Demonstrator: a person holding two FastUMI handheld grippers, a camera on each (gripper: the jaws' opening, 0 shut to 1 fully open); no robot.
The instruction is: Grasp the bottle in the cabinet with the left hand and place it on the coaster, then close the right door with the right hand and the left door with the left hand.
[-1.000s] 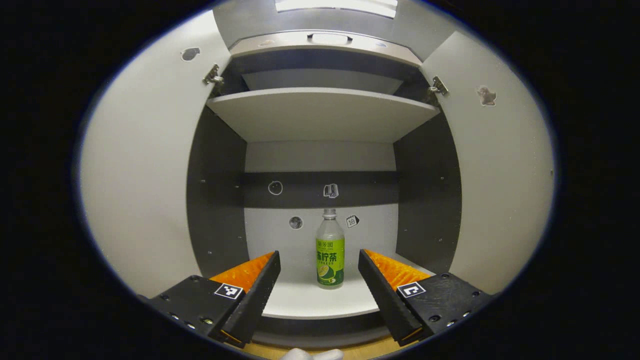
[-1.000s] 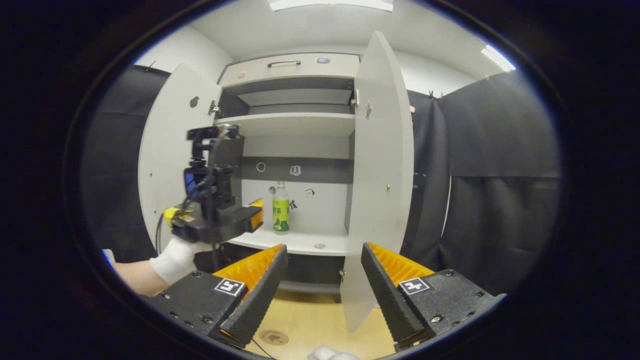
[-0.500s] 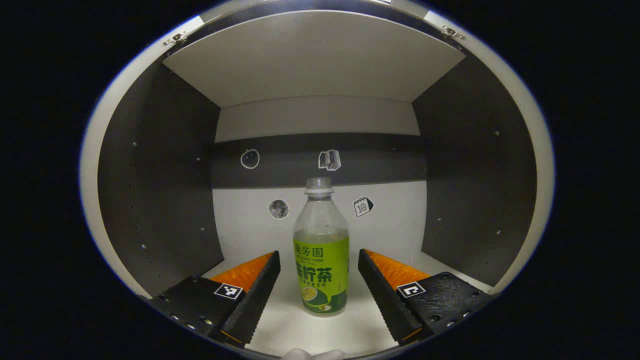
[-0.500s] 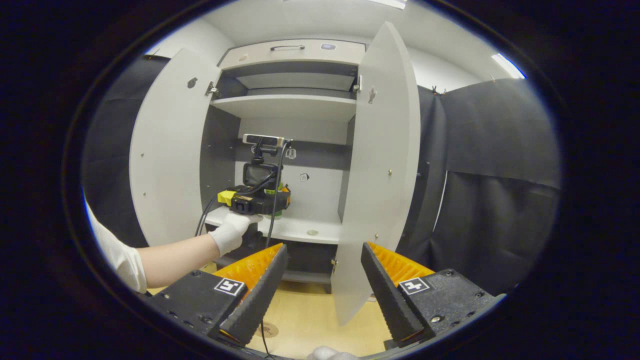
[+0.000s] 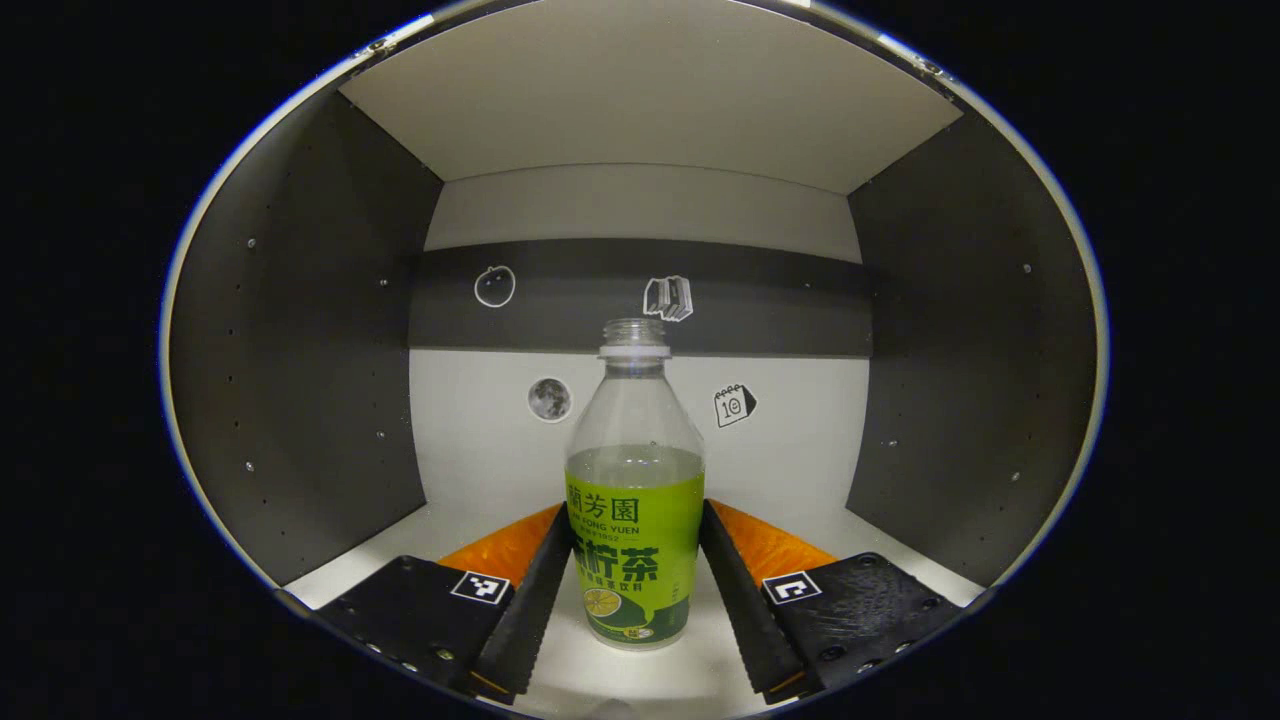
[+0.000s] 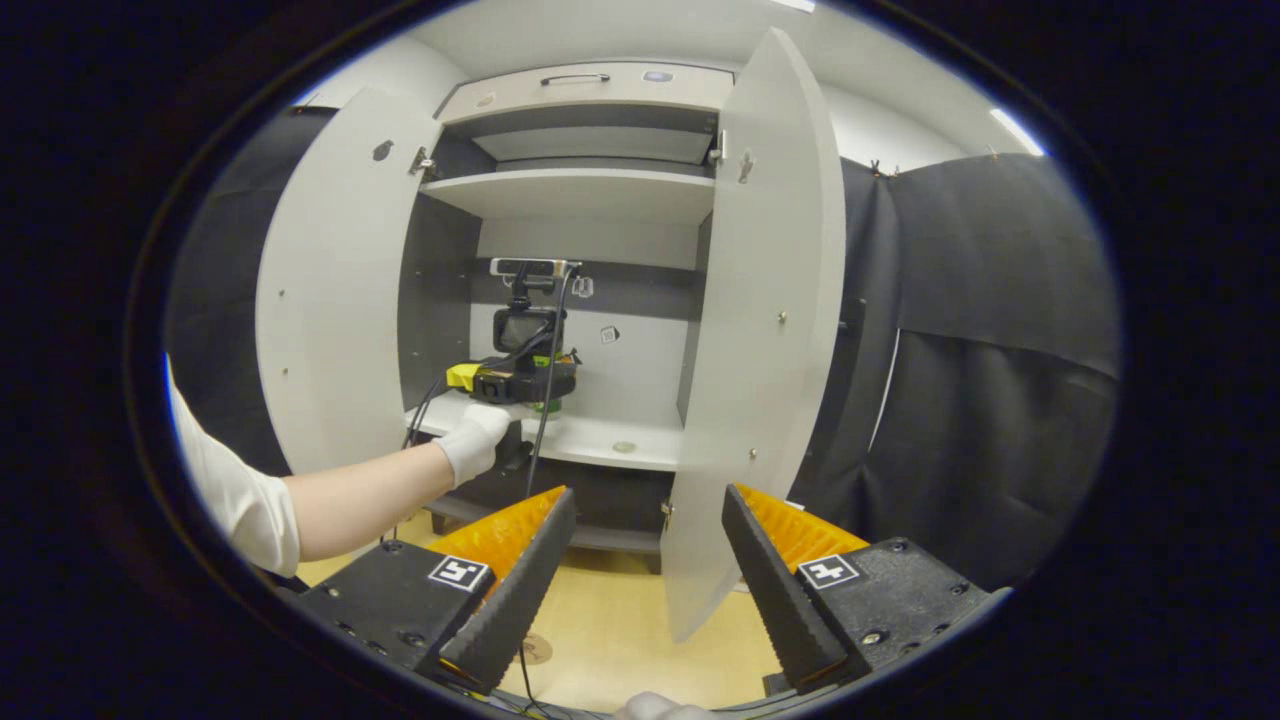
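A clear bottle [image 5: 635, 540] with a green label and no cap stands upright on the cabinet's lower shelf [image 5: 470, 520]. My left gripper [image 5: 635, 512] reaches into the cabinet, and its two fingers press against the label from both sides. In the right gripper view, a gloved hand holds the left gripper [image 6: 520, 375] inside the cabinet, and a sliver of the bottle [image 6: 547, 405] shows beneath it. My right gripper [image 6: 645, 494] hangs open outside the cabinet, holding nothing, facing the edge of the right door [image 6: 760, 330]. The left door [image 6: 335, 290] also stands wide open.
A small round disc [image 6: 625, 447] lies on the lower shelf to the right of the bottle. A brownish round disc [image 6: 535, 648] lies on the wood-coloured surface [image 6: 620, 640] in front of the cabinet. An upper shelf [image 6: 580, 190] spans the cabinet. Black cloth hangs at the right.
The left gripper went deeper into the cabinet until its fingers flanked the bottle, then they came together onto the label. The right gripper drifted slightly and stayed open.
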